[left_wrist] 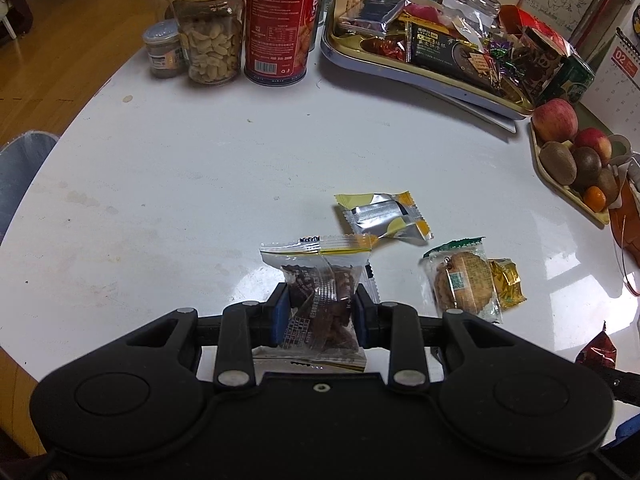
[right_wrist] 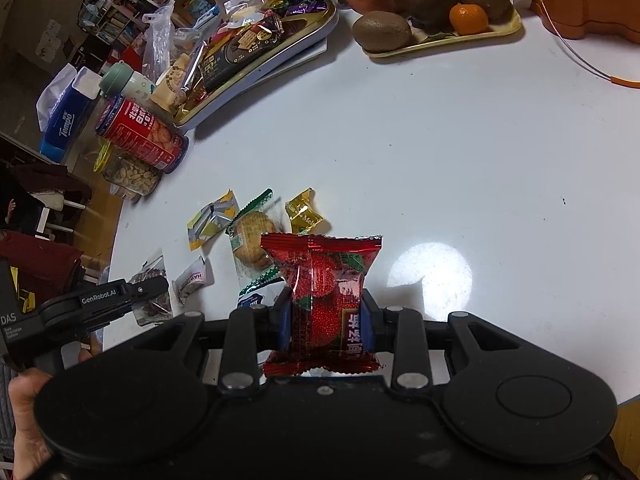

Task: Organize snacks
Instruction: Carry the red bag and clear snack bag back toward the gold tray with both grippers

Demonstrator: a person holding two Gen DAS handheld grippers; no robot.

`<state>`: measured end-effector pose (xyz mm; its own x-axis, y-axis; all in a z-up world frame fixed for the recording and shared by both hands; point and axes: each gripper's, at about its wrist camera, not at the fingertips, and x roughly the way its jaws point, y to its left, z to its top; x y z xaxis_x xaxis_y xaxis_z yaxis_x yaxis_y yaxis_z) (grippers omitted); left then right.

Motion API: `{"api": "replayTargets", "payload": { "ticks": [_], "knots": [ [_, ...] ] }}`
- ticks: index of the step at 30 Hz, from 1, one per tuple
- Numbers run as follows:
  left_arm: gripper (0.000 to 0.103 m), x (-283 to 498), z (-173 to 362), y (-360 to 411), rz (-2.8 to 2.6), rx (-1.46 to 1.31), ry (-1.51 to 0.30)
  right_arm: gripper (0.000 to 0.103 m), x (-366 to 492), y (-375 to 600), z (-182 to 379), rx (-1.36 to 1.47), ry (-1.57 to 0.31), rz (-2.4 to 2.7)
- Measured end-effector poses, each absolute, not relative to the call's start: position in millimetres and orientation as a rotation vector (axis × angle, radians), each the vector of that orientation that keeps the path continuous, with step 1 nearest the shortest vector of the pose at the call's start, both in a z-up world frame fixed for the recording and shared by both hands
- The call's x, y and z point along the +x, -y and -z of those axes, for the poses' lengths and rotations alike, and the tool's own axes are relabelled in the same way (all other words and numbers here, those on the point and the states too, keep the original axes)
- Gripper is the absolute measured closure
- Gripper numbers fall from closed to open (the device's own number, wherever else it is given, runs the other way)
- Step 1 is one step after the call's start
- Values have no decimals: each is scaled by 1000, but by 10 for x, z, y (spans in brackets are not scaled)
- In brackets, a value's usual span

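My left gripper is shut on a clear packet of dark brown snack, held above the white table. My right gripper is shut on a red strawberry-print packet. Loose on the table lie a yellow and silver packet, a wrapped round biscuit and a gold candy. The right wrist view shows the same biscuit, gold candy, yellow packet, a small white packet, and the left gripper at lower left.
A gold tray piled with snacks stands at the back right. A peanut jar, a red tin and a small jar stand at the back left. A fruit tray with apples and kiwis sits at the right edge.
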<state>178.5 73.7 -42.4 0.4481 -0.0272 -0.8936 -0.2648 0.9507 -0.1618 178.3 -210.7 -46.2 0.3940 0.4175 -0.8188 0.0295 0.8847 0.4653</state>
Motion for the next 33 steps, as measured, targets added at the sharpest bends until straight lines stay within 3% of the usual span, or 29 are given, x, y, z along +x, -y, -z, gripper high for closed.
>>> {"api": "replayTargets", "payload": {
  "ticks": [33],
  "knots": [
    [62,1662,255,-959,-175,-349,-1068,69,1735,2026,503,417,-1170,-281]
  ]
}}
